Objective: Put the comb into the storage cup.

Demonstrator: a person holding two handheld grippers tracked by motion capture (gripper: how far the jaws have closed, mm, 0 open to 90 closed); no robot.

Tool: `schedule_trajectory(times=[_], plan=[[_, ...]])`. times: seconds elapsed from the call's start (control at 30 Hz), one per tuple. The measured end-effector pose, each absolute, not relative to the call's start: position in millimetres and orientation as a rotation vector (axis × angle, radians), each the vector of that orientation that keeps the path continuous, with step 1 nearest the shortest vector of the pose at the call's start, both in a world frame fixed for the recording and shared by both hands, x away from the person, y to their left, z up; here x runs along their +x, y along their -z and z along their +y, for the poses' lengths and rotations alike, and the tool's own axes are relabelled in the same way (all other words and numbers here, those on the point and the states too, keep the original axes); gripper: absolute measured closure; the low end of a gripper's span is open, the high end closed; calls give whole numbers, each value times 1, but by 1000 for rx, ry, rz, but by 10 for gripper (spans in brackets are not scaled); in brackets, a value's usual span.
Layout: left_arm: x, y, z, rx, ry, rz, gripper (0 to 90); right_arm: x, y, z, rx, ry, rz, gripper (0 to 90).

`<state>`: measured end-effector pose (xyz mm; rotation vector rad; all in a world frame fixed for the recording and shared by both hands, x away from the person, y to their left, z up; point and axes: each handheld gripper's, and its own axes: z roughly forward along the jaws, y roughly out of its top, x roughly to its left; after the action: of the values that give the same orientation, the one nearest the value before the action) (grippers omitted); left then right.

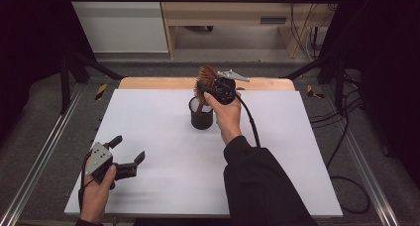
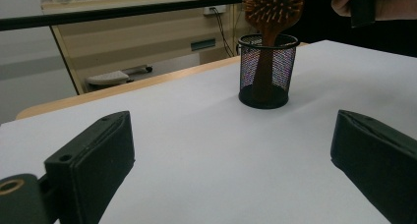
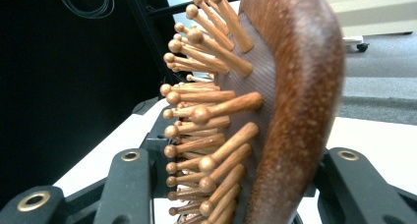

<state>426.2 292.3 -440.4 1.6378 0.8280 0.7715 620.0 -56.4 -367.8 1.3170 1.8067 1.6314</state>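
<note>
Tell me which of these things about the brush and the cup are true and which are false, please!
1. The wooden hairbrush stands handle-down in the black mesh cup. True.
2. The right gripper holds the brush by its head. True.
3. The left gripper holds the cup. False: it is open, far from the cup.
4. The cup lies tipped over. False: it stands upright on the white table.

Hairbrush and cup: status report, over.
Right gripper shut on hairbrush head, handle down in mesh cup. Left gripper open, low over table. Nothing in the way.
</note>
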Motion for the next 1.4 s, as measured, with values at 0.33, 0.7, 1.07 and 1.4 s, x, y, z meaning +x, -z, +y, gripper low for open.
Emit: schedule_trajectory(times=[0.33,0.7,1.07,1.4], plan=[[426,440,293,1638,-771,827,30,620,369,-55,1316,-1643,1789,497],[426,441,291,1644,-765,823,30,621,369,-59,1298,-1608,1815,471],[426,441,290,1651,-761,821,30,628,372,-65,1322,-1591,1820,451],[427,442,289,1659,-755,819,30,638,378,-73,1373,-1603,1800,439]])
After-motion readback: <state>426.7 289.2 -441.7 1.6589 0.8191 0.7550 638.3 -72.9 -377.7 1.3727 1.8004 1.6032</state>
